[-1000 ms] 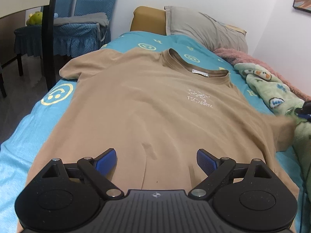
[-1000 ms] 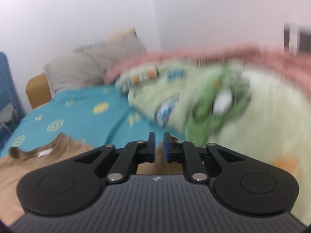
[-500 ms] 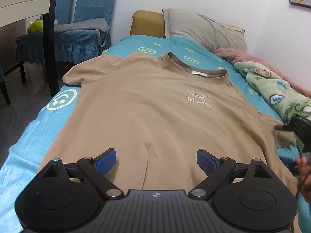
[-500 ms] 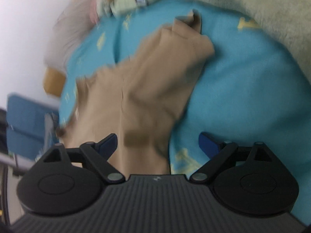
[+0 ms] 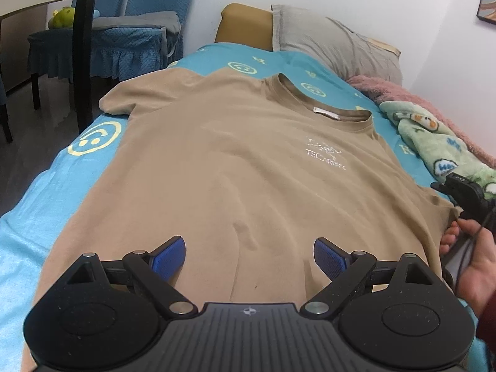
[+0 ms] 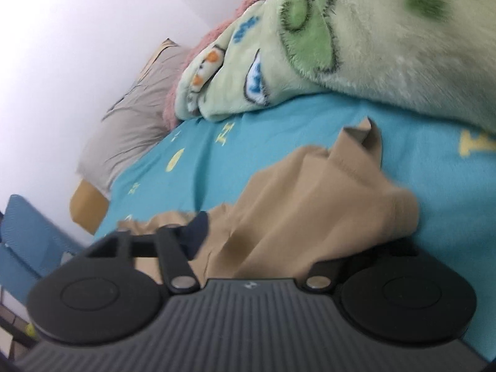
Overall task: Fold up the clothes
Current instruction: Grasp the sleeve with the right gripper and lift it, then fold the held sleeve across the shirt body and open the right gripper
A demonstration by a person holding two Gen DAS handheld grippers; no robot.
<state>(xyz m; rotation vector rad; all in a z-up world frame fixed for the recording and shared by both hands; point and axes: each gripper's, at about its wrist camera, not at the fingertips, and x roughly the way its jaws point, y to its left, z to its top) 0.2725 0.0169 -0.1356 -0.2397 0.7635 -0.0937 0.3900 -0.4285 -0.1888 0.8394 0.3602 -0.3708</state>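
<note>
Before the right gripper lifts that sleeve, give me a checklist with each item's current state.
1. T-shirt spread flat, print up, on the bed sheet: ok.
2. Left gripper open above the lower part of the shirt, holding nothing: ok.
3. Sleeve lies between the jaws of the right gripper, which have just been closing: ok.
4. Pads pressing firmly on the sleeve: cannot tell; fabric hides one side.
5. Green blanket apart from the sleeve: ok.
</note>
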